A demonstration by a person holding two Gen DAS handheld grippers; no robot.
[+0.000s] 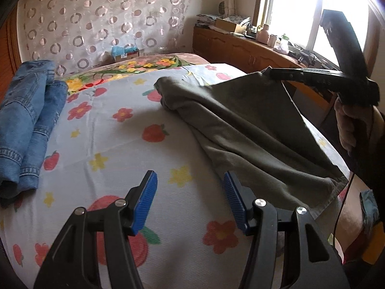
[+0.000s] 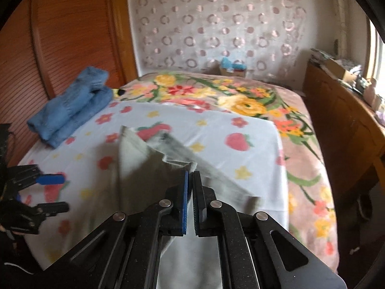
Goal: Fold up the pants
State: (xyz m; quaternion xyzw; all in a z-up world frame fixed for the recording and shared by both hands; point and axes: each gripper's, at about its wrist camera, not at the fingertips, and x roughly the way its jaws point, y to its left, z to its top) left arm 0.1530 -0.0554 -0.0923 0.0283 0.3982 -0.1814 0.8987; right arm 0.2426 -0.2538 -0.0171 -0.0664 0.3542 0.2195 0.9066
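Your right gripper [image 2: 190, 200] pinches the pants [image 1: 252, 130] above the bed [image 1: 115, 144]; your left gripper [image 1: 190, 202] gapes beside them.

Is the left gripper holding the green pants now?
No, the left gripper is open above the bedsheet, beside the pants.

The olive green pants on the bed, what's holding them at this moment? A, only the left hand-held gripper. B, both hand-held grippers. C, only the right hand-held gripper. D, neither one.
C: the right hand-held gripper is shut on an edge of the olive green pants and lifts it off the bed, while the left hand-held gripper is open over the flowered sheet with nothing between its blue pads.
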